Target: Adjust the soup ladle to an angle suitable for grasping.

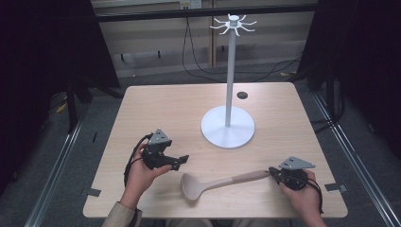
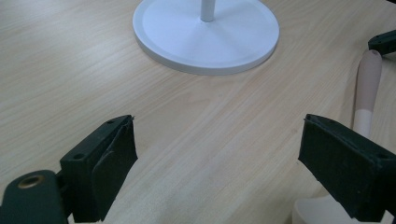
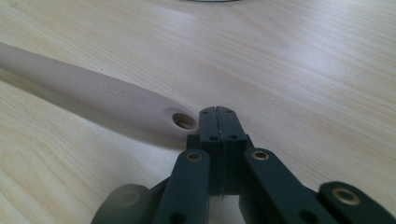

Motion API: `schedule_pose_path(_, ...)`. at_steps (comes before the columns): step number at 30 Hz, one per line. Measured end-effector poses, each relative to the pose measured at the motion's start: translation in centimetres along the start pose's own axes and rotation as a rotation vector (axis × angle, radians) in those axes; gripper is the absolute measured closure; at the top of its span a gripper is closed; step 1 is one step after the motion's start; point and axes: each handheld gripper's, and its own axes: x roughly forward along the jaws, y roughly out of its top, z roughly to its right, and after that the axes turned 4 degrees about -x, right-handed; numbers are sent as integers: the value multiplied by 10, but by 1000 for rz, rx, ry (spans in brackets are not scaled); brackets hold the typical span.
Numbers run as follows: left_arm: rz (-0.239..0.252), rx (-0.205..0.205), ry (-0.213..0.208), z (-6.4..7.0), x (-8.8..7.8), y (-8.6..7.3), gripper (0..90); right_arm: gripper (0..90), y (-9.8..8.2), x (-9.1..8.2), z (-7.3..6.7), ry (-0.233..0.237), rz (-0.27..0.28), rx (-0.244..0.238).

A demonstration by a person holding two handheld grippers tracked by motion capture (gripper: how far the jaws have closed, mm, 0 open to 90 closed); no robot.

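Pale wooden tabletop (image 1: pixel 156 109), dark curtains around. White hook stand (image 1: pixel 228 126) upright at centre. Ladle (image 1: pixel 222 182) flat near the front edge, bowl leftward. Right gripper (image 3: pixel 216 116): jaws together, empty, touching the handle's hole end. Left gripper (image 1: pixel 181 161): jaws apart beside the bowl. Step, as judged: approach; next, opening the right jaws to seize the handle.

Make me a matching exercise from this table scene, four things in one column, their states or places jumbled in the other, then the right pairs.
1. left gripper
2. right gripper
3. ladle
4. white stand

A. upright, mid-table
B. jaws wide apart
C. lying flat between the hands
D. jaws shut beside the handle's end

Pairs: 1-B, 2-D, 3-C, 4-A
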Motion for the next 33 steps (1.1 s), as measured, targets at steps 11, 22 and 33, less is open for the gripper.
schedule_pose_path(11, 4, -17, -7, 0, -4, 6, 100, 900, 5, 5, -11, 19, 10, -2)
schedule_pose_path(22, 5, -3, -13, 3, -5, 10, 98, 900, 12, 10, -24, 44, 14, -12)
schedule_pose_path(33, 5, 3, -16, 5, -6, 12, 98, 900, 21, 18, -45, 85, 22, -36)
